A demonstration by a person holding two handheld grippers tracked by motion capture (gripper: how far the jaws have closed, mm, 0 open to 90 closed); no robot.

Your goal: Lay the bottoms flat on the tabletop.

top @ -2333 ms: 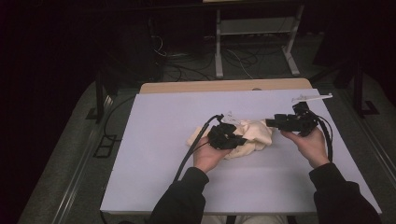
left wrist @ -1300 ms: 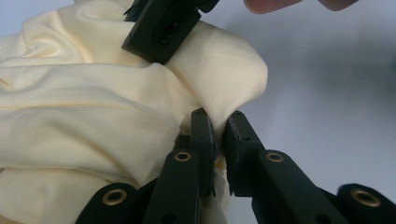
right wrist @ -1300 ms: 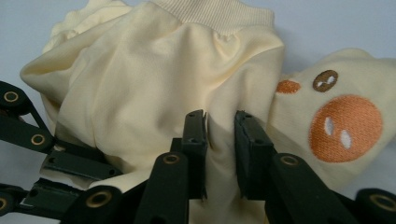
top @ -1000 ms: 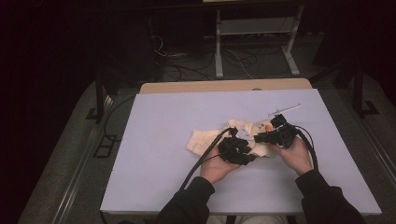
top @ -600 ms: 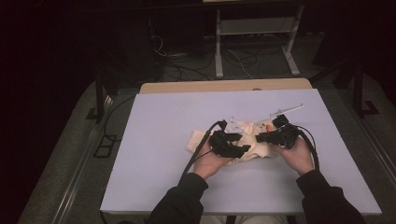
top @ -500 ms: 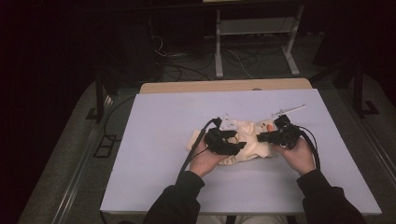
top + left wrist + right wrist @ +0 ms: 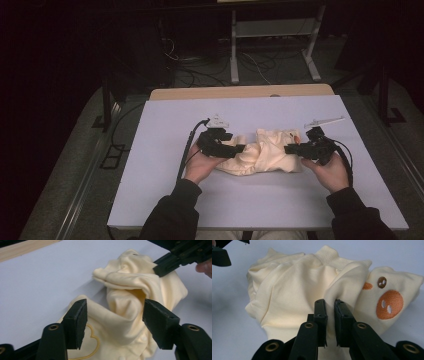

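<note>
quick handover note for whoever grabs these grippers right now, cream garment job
Right gripper: shut on a fold of the cream garment, beside its embroidered orange face.
Left gripper: open, jaws either side of the garment's other end, nothing pinched.
Garment: bunched mid-table on the white table cover, between both hands.
Done: one end gripped.
Left: probably close the left gripper on cloth, then spread it flat.

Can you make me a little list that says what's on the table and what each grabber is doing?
thing: cream garment, crumpled, with an orange stitched face
where: on the table, near the middle
left gripper: open, jaws on either side of a fold, not pinching
right gripper: shut on a fold of the garment
hands: one holding each gripper, at opposite ends of the garment
</note>
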